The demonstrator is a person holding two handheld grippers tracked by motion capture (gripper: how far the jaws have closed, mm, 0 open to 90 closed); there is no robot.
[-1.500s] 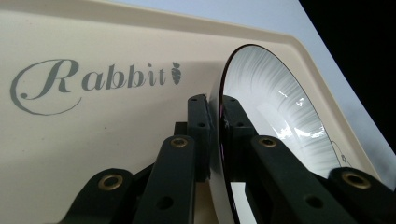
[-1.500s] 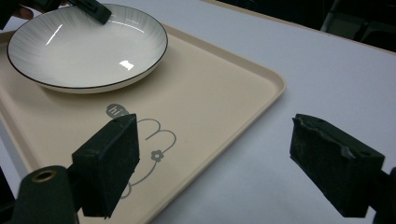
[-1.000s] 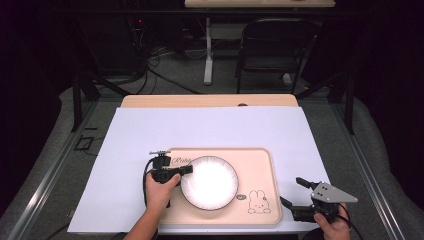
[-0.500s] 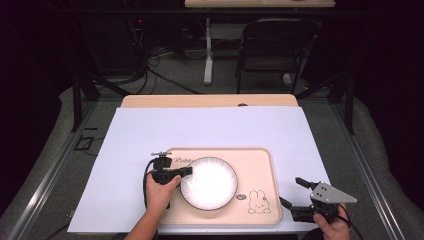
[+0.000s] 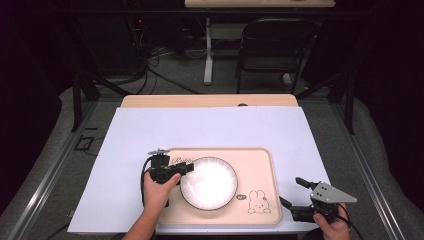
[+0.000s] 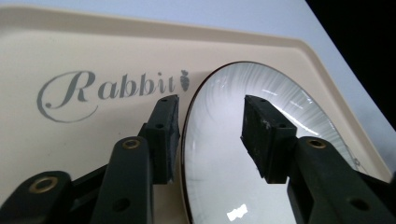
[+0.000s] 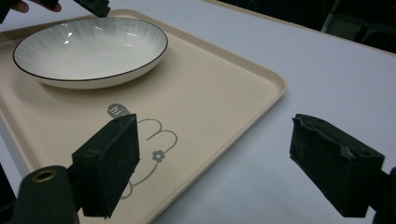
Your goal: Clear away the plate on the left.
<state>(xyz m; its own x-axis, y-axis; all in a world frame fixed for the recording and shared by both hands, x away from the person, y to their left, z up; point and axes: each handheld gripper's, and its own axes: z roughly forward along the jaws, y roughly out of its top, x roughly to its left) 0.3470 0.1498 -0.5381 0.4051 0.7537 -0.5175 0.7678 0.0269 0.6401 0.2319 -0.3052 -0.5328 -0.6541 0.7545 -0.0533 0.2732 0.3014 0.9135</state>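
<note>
A white plate (image 5: 209,182) with a thin dark rim and grey streaks lies on a beige tray (image 5: 260,165). My left gripper (image 5: 187,167) is at the plate's left edge. In the left gripper view the plate (image 6: 219,154) has its rim running between the jaws of the left gripper (image 6: 212,100). One pad is outside the rim over the tray (image 6: 93,51), the other over the plate's inside. The jaws have just been opening and neither pad presses on the rim. My right gripper (image 5: 292,191) stands open by the tray's right front corner, with nothing held.
The tray (image 7: 210,79) sits on a white sheet (image 5: 210,127) that covers the table. It bears the word "Rabbit" and a rabbit drawing (image 5: 256,202). The plate (image 7: 88,44) lies beyond the right gripper (image 7: 217,126). A chair (image 5: 272,45) stands behind the table.
The plate and both hands keep their places. The left gripper stays at the plate's left rim, and its jaw spread is too small to compare in the earlier high views.
</note>
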